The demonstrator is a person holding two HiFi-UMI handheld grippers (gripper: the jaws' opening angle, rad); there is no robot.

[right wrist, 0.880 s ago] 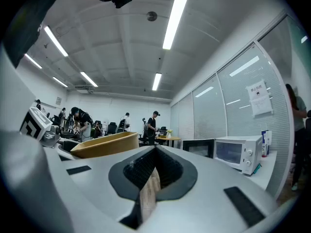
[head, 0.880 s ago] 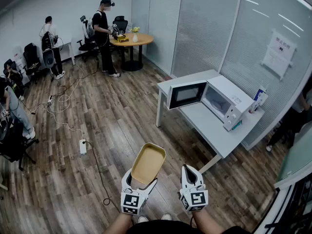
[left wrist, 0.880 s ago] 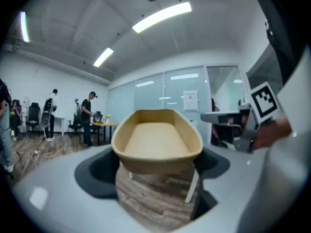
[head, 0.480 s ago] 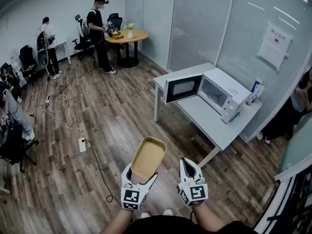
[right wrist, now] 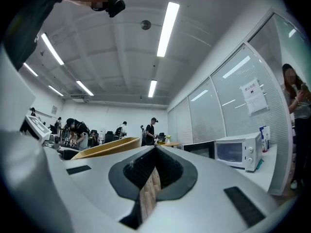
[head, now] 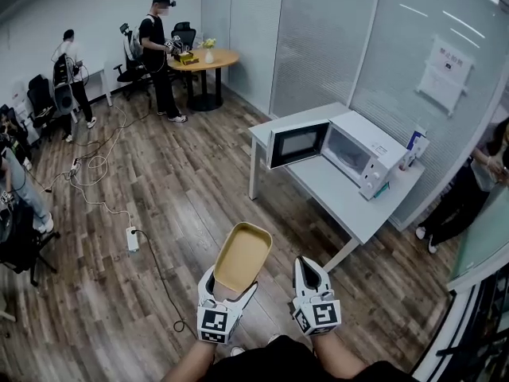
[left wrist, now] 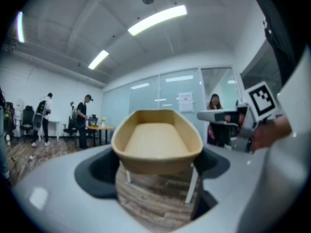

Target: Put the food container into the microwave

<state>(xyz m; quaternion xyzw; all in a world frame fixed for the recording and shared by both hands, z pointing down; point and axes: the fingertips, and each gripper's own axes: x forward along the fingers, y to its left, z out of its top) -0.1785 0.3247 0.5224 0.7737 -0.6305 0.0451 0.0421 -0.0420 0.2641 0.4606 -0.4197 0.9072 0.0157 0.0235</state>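
An empty tan food container [head: 242, 257] is held out in front of me by its near end, with my left gripper [head: 227, 291] shut on it. In the left gripper view the food container [left wrist: 156, 140] sits between the jaws, tilted up. My right gripper [head: 309, 274] is beside it to the right, shut with nothing in it; the right gripper view shows its jaws closed to a thin slit. The white microwave [head: 352, 155] stands on a white table [head: 334, 193] ahead at the right, its door [head: 298, 144] swung open to the left.
Wood floor lies between me and the white table. A power strip [head: 133, 239] and cables trail on the floor at left. People stand by a round wooden table [head: 203, 58] at the back. Another person [head: 465, 189] stands at the right past the table's end. Glass walls run behind the microwave.
The view has drifted slightly closer to the microwave table. Both grippers keep their places, the left still holding the container. The person at the right has come further into view.
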